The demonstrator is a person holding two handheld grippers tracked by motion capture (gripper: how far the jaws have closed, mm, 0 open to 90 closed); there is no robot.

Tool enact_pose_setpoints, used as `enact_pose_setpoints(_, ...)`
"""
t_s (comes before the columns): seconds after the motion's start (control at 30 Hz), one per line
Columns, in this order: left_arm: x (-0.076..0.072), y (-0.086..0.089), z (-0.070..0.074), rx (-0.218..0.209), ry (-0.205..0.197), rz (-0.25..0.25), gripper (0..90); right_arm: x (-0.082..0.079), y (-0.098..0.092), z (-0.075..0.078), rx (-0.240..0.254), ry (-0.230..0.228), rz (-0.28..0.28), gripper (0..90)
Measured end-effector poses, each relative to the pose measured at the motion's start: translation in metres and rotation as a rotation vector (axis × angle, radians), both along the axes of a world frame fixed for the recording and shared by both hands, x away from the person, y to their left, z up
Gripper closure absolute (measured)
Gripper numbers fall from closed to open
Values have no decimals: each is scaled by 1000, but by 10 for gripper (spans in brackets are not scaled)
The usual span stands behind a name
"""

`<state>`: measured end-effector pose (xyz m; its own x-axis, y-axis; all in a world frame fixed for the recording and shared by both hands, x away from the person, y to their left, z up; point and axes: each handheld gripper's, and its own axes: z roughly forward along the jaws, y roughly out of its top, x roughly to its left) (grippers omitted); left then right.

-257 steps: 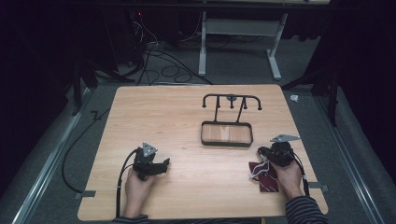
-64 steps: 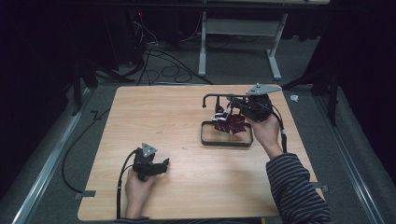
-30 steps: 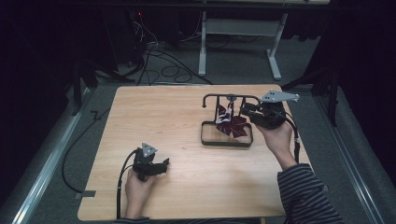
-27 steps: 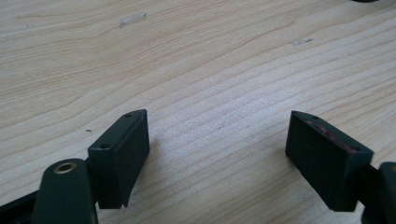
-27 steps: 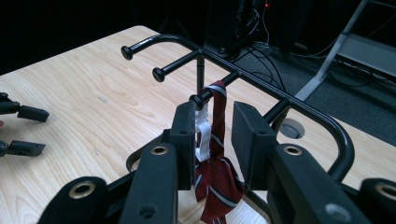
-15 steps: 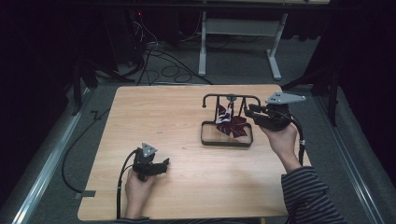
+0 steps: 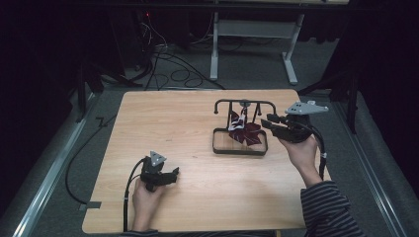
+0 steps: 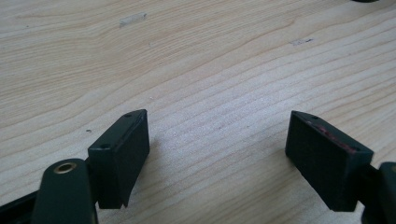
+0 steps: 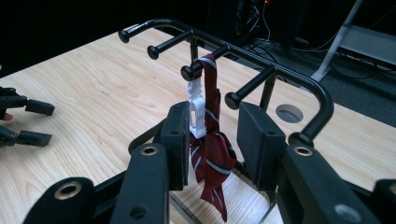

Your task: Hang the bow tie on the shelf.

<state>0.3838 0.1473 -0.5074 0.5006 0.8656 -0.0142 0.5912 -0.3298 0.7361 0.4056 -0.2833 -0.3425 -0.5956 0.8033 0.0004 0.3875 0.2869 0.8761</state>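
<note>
A dark red striped necktie hangs by its white strap from a middle peg of a black rack. In the high view the necktie drapes over the rack's wooden base. My right gripper is held in the air just right of the rack, open and holding nothing. In its own view its jaws frame the hanging tie without touching it. My left gripper rests open on the table near the front left, and its own view has bare wood between the jaws.
The light wooden table has broad free room at left and front. A round hole sits in the tabletop behind the rack. Cables and a white desk frame lie on the floor beyond the far edge.
The right gripper carried the tie from the front right of the table to the rack, left it on a peg, and drew back to the right, open. The left gripper stayed put.
</note>
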Motion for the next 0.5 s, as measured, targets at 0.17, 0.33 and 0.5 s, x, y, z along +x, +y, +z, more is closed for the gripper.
enact_pose_setpoints(0.17,0,0,0,0,0,0,221,-3,-5,-2,9,-1,-5,652)
enact_pose_setpoints(0.33,0,0,0,-1,0,0,221,-6,-9,-3,18,6,-13,646)
enact_pose_setpoints(0.5,0,0,0,-1,0,0,221,-8,-12,-4,26,3,-14,646)
